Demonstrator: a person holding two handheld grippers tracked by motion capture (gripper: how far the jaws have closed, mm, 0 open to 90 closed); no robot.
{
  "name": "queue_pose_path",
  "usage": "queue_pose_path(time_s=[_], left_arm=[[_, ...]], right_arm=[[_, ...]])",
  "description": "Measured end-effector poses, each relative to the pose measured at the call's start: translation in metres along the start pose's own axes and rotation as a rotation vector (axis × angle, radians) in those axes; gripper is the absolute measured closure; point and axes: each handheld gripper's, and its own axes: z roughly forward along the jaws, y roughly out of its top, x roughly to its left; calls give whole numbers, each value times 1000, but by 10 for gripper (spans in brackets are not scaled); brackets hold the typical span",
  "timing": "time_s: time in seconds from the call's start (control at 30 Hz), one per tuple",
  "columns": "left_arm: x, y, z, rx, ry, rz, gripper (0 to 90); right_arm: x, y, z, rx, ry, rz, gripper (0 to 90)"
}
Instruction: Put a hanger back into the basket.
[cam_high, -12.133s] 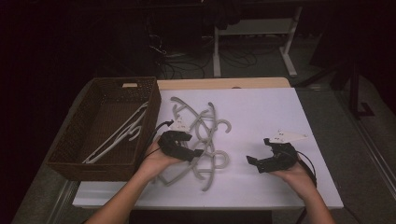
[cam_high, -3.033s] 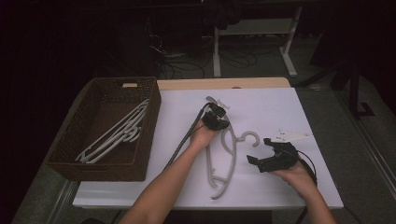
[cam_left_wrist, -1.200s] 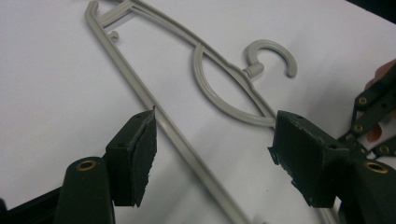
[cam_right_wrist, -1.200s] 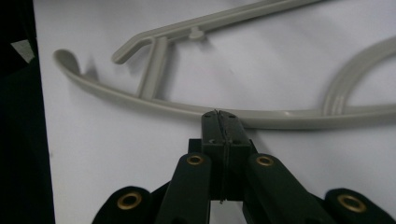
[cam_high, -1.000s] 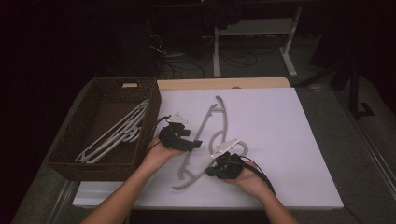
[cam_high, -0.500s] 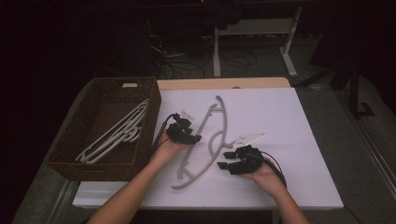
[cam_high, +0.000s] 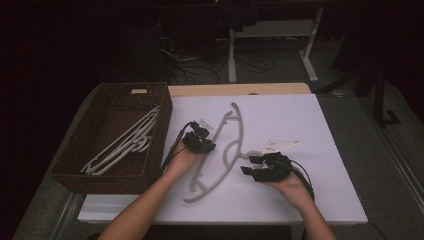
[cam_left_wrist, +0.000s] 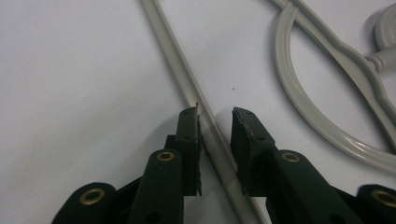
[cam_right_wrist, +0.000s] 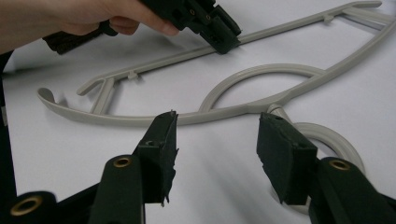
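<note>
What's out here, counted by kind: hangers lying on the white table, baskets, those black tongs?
Hangers on the table: 1
Baskets: 1 (its hangers overlap, uncountable)
Tongs: 2, left tongs and right tongs
Total: 4

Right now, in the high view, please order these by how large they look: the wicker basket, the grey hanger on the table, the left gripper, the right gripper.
1. wicker basket, clearly the largest.
2. grey hanger, long but thin.
3. left gripper and right gripper: they look about alike, and hands partly cover them, so I do not rank them.
</note>
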Motion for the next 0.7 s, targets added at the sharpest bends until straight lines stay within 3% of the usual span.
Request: queue_pose_path(time_s=[0.3, 0.33, 0.37, 0.4, 0.47, 0.5, 0.6, 0.67, 0.7], left_arm=[[-2, 3, -1, 8, 8, 36, 789], [-2, 4, -5, -31, -19, 37, 816], [-2, 5, -3, -2, -69, 31, 900], [-6, 6, 2, 32, -95, 55, 900], [-15, 6, 3, 26, -39, 98, 900], [-15, 6, 3, 29, -37, 101, 900], [-7, 6, 1, 2, -51, 61, 900], [-1, 9, -3, -24, -32, 43, 898], [1, 11, -5, -40, -24, 34, 853]], right_arm=[[-3, 3, -11, -51, -30, 12, 485], [-4, 3, -12, -57, -33, 11, 487], [-4, 3, -13, -60, -34, 15, 486], [-4, 3, -14, -67, -35, 13, 487], [-5, 4, -16, -75, -39, 17, 489], [-5, 4, -17, -76, -40, 18, 489], [-5, 3, -18, -83, -41, 19, 489], [-5, 4, -18, -86, -42, 20, 489], [-5, 4, -19, -86, -43, 19, 487]])
